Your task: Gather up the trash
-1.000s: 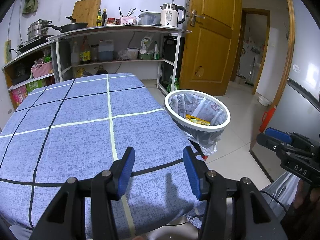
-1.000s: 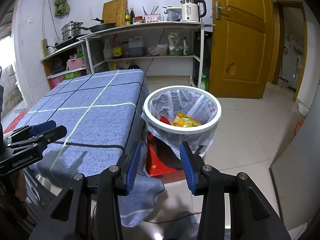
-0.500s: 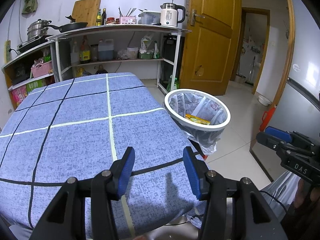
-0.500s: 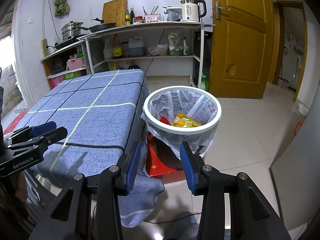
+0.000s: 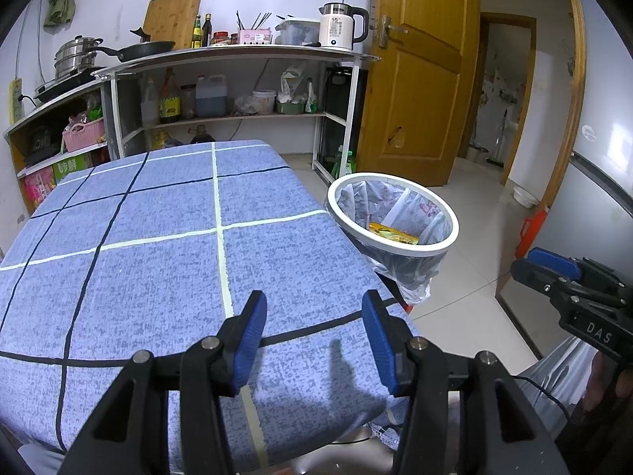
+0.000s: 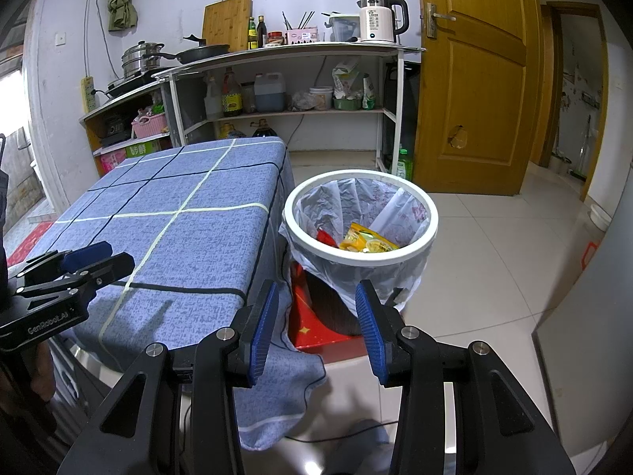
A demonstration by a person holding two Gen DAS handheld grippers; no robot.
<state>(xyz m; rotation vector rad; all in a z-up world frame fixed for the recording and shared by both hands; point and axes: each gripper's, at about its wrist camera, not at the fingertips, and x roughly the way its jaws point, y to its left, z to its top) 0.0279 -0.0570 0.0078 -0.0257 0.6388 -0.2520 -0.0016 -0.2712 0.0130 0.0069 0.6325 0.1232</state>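
Both tongs parted, gripping nothing.
Left tongs (image 5: 314,330) over the worktop (image 5: 158,245) near edge; right tongs (image 6: 314,322) off its corner (bare floor beyond), facing bin (image 6: 431,221) holding yellow wrapper (image 6: 366,241).

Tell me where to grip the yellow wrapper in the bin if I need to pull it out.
Take the yellow wrapper by its raised upper edge, coming straight down through the bin's white rim. It lies flat against the liner, so a side approach would likely hit the rim.
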